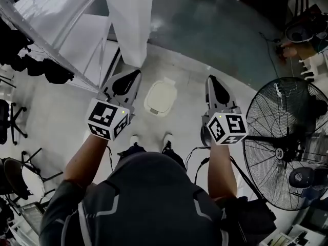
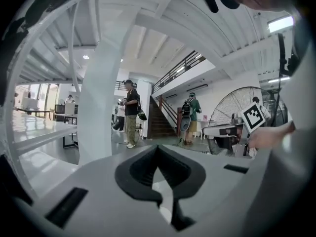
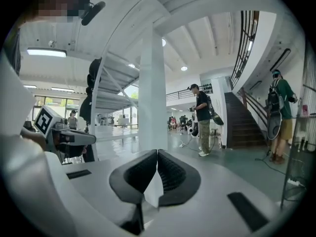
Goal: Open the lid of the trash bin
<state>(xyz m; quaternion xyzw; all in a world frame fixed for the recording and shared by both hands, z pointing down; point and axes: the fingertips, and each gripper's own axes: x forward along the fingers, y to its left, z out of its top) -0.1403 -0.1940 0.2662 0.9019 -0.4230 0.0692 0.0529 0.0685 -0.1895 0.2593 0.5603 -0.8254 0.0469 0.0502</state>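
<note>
The trash bin (image 1: pixel 160 97) is a small white bin with a cream lid that lies shut. It stands on the floor in front of the person's shoes, only in the head view. My left gripper (image 1: pixel 134 77) is held high above the floor to the bin's left, and my right gripper (image 1: pixel 211 81) is at the same height to its right. Neither touches the bin. In the left gripper view my left gripper (image 2: pixel 157 149) has its jaws closed tip to tip with nothing between them. My right gripper (image 3: pixel 157 153) looks the same, shut and empty. Both gripper views look out level across the hall, and the bin is out of frame.
A white pillar (image 1: pixel 130 19) rises just behind the bin, beside a white stair frame (image 1: pixel 61 29). A large floor fan (image 1: pixel 287 142) stands at the right with cables nearby. Chairs (image 1: pixel 20 178) sit at the left. People (image 3: pixel 201 120) stand far off near a staircase (image 3: pixel 247 122).
</note>
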